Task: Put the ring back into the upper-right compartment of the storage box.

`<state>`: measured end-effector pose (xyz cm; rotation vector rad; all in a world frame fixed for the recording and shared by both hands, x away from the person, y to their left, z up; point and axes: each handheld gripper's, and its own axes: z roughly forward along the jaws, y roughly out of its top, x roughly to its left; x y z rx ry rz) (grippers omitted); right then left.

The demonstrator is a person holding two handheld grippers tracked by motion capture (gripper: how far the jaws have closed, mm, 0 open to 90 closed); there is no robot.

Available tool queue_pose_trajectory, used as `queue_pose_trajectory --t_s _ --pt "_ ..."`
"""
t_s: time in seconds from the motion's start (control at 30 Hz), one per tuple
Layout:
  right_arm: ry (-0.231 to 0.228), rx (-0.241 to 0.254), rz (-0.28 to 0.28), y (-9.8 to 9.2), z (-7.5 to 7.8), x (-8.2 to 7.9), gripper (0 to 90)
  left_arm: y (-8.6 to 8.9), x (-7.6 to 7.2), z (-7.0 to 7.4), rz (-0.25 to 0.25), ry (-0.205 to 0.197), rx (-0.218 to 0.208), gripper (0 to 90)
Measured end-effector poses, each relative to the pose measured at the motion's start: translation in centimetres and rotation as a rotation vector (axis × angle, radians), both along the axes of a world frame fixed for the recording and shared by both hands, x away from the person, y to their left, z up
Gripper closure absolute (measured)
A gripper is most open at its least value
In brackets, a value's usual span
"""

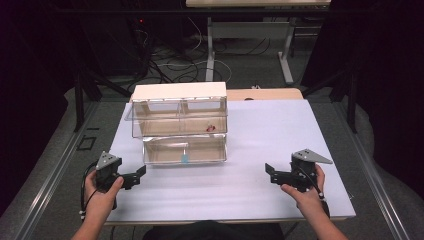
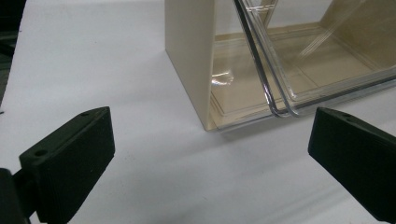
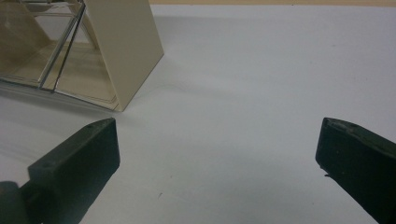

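Left gripper: jaws apart, empty, near the table's front-left.
Drawer unit: ahead and to its right; lower drawer pulled out, long axis across the table.
Right gripper: jaws apart, farther off.
Nearer: the left.

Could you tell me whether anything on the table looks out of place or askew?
Only mildly: the lower drawer of the cabinet juts forward past the upper drawers. Otherwise nothing looks spilled or damaged.
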<state>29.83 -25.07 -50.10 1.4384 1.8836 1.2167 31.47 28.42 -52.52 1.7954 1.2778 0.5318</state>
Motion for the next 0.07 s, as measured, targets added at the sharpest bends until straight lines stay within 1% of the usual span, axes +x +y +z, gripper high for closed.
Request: queue_pose_trajectory --t_s 0.07 --pt "0.004 0.003 -0.004 0.04 -0.04 0.02 0.0 -0.01 -0.04 0.04 -0.002 -0.001 0.001 0.9"
